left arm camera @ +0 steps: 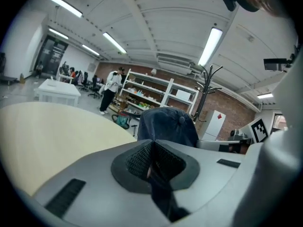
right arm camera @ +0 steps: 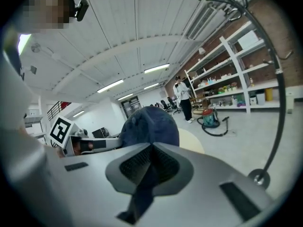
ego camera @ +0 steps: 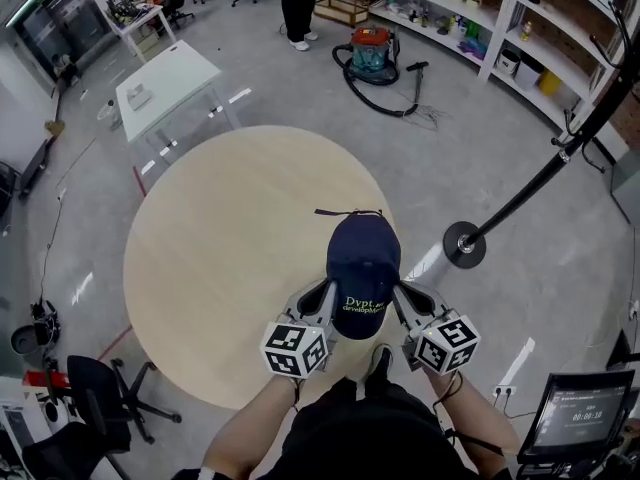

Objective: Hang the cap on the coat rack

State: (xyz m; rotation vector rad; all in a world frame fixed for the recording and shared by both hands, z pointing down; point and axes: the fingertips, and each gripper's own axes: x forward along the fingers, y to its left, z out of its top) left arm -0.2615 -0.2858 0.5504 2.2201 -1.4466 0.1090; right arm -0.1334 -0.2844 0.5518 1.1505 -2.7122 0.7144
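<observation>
Together, left tongs (ego camera: 326,293) and right tongs (ego camera: 399,292) pinch cap (ego camera: 362,256) brim, above table (ego camera: 220,268).

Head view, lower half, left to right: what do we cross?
office chair → left gripper → cap → right gripper → monitor. Both grippers are clamped on the cap's brim.
</observation>
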